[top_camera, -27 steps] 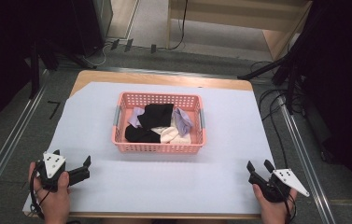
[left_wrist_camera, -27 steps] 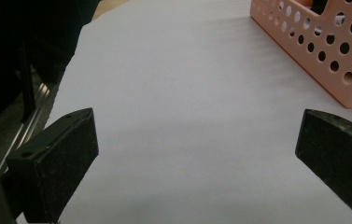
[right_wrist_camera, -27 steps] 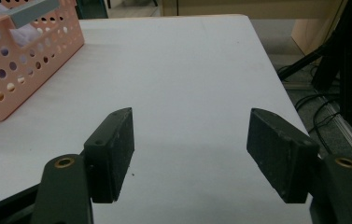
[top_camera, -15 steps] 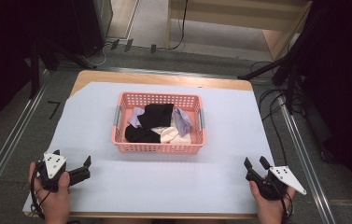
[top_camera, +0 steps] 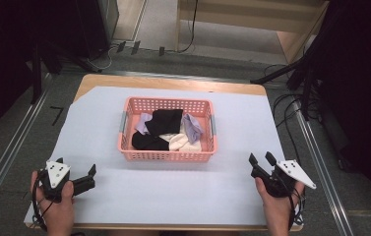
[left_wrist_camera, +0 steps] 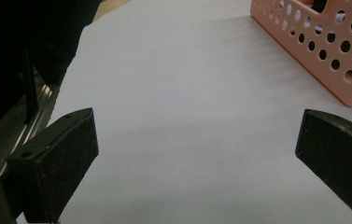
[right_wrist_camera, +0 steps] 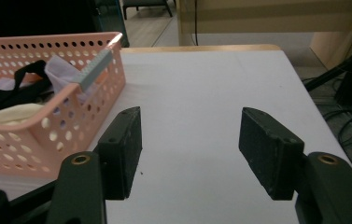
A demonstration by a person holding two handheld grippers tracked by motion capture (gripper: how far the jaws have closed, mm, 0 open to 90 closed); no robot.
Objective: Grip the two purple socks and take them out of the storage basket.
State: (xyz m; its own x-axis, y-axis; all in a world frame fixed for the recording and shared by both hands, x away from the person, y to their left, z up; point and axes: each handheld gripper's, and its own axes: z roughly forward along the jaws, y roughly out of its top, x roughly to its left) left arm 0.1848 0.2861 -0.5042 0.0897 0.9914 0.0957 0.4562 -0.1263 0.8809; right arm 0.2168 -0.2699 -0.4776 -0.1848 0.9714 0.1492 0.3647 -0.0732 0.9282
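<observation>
Both grippers sit low at the near edge of the table, and nothing has been picked up, so by my read the work is at its very start. The left gripper (top_camera: 85, 178) rests on the white sheet (top_camera: 173, 196) at the near left corner, jaws spread wide with only bare sheet between them in the left gripper view, and the corner of the pink basket (left_wrist_camera: 323, 51) sits off to its upper right, well apart. The right gripper (top_camera: 261, 160) waits at the near right, jaws also parted (a bit less than the left's, going by the right gripper view) and empty, pointing up the table with the basket's wall (right_wrist_camera: 47, 126) just off to its left. The basket (top_camera: 166, 156) stands in the middle of the sheet, between the two hands and farther from the person, and everything is inside it: a black garment (top_camera: 163, 122) on top, another black piece (top_camera: 148, 142) at the near left, a lilac cloth (top_camera: 192, 127) against the right wall, a cream piece (top_camera: 180, 142) at the near side. Whether these are socks or some other small laundry I cannot tell from here. Judging from how things lie, the whole job of emptying or sorting is left to do, and neither gripper is reaching in yet.
</observation>
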